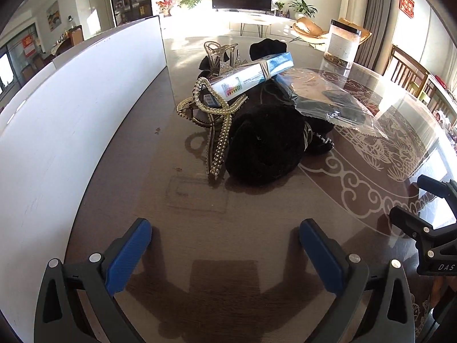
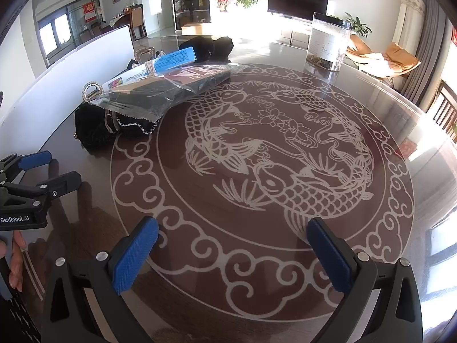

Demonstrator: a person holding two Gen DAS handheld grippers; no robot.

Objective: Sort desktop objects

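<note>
A pile of objects lies on the brown table. It holds a black velvet scrunchie (image 1: 265, 148), a pearl hair claw (image 1: 220, 125), a clear hair claw (image 1: 218, 51), a blue and white box (image 1: 254, 75) and a clear plastic bag with dark contents (image 1: 331, 100). The bag (image 2: 160, 94) and box (image 2: 171, 60) also show in the right wrist view. My left gripper (image 1: 225, 245) is open and empty, a little short of the scrunchie. My right gripper (image 2: 232, 245) is open and empty over the fish pattern, right of the pile.
A white storage box wall (image 1: 71, 108) runs along the left of the table. A clear jar with a black lid (image 2: 328, 41) stands at the far side. A round fish-pattern inlay (image 2: 271, 157) fills the table's middle. Chairs stand at the right.
</note>
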